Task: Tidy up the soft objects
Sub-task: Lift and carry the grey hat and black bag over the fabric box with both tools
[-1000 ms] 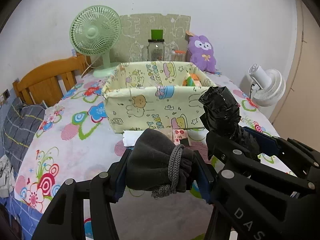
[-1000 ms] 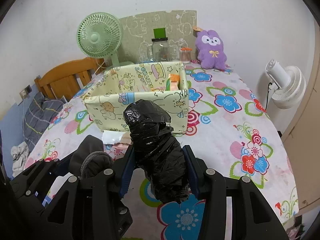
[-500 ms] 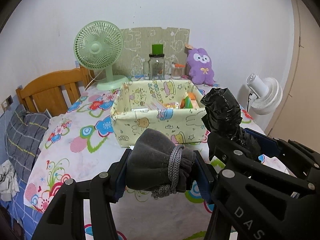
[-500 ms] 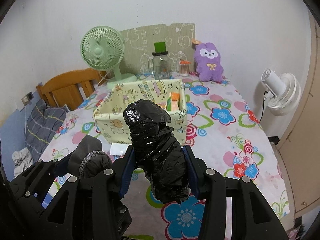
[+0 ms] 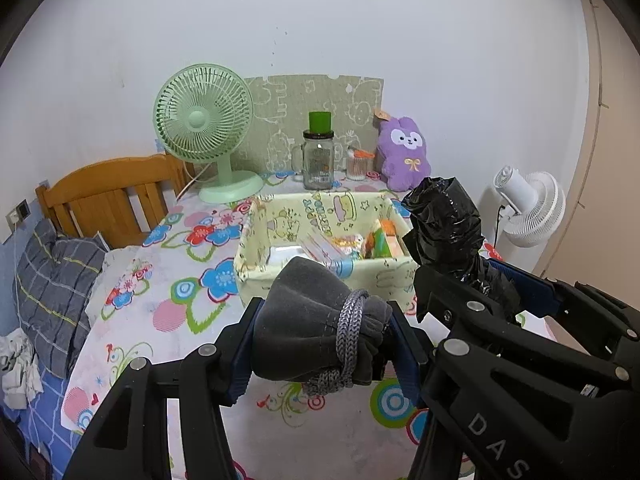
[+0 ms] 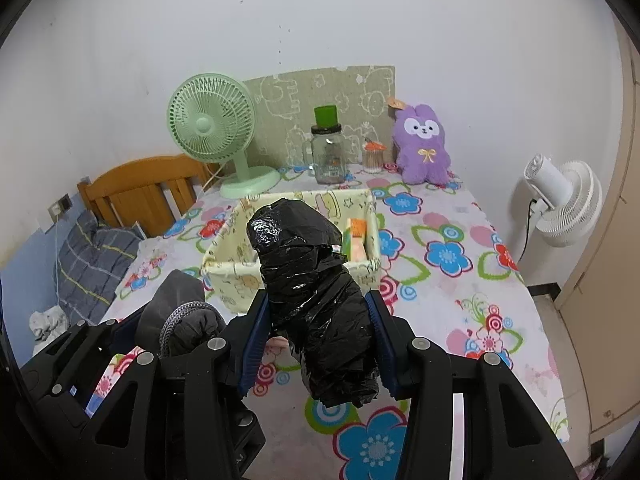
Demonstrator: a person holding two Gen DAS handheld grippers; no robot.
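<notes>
Pinching grey pouch point(image 5: 316, 328) between left fingers point(image 5: 244, 344); contact apparently full.

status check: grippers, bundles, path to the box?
Left gripper shut on grey pouch. Right gripper shut on black bag roll. Yellow box ahead, nothing between.

Fabric bin point(image 6: 370, 236) contents mostly hidden behind black plastic bundle point(image 6: 316, 304); labels unreadable.

Box point(image 5: 320, 268) ahead, top open; jar point(image 5: 318, 160) behind.
</notes>
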